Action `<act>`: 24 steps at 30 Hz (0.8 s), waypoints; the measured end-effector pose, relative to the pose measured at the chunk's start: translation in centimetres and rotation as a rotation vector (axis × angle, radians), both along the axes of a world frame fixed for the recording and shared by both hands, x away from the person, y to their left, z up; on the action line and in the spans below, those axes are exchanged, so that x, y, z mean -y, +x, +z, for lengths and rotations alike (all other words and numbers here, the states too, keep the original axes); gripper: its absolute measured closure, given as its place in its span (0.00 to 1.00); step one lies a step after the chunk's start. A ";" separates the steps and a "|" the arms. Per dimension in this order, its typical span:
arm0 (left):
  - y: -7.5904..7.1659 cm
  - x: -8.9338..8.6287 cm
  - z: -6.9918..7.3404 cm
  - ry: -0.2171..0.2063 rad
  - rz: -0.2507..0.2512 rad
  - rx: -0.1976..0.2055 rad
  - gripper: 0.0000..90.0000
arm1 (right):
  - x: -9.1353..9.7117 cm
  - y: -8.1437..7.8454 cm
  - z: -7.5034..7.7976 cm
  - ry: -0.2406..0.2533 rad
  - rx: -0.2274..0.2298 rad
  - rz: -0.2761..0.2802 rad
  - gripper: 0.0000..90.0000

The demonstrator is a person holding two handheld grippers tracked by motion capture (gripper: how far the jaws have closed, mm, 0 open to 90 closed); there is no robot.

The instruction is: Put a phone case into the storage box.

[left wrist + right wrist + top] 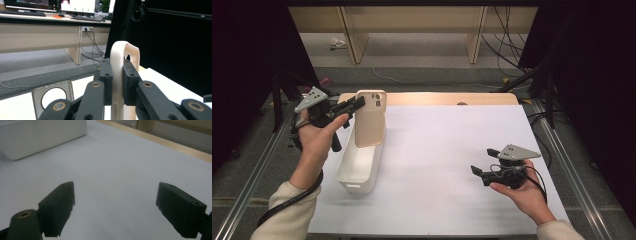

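A beige phone case [371,120] stands upright over the far end of a white oblong bin [357,187], its lower end down inside the bin. My left gripper [360,103] is shut on the case's top left edge; in the left gripper view both jaws press on the rounded beige edge [117,57]. A grey case with a round hole [52,97] shows low at the left of that view. My right gripper [475,172] is held in a hand above the white table at the right, open, with bare surface between its jaws [115,205].
The white table sheet [447,140] runs to a wooden strip [437,98] at the back. Metal rails [562,150] flank both sides. The bin's side wall [42,137] lies ahead of my right gripper. Cables and desk legs stand beyond the table.
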State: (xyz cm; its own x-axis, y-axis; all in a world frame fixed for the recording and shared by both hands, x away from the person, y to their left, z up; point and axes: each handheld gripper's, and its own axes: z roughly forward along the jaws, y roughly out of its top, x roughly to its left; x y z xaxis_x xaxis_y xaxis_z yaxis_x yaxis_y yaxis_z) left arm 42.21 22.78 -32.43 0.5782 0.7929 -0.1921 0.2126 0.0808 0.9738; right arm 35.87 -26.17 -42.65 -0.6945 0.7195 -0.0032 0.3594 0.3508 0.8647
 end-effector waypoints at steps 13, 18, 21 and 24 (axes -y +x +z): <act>0.2 -0.9 -0.1 0.003 0.023 0.002 0.90 | 0.0 0.0 0.0 0.005 -0.001 -0.001 0.18; 0.3 -1.3 -0.1 0.001 0.032 0.004 0.90 | 0.1 0.0 0.0 0.006 0.000 -0.001 0.18; 0.4 -1.5 -0.2 0.002 0.037 0.005 0.90 | 0.1 0.1 0.0 0.008 -0.001 -0.002 0.18; 0.4 -1.7 -0.2 0.003 0.042 0.006 0.90 | 0.1 0.0 0.0 0.008 -0.001 -0.002 0.18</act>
State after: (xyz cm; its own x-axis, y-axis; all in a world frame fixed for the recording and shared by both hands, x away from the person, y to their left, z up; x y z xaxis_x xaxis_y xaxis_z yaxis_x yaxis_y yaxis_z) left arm 42.64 24.45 -32.62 0.5453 0.8174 -0.1860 0.2033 0.0864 0.9753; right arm 35.92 -26.25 -42.66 -0.6930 0.7209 0.0029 0.3609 0.3434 0.8671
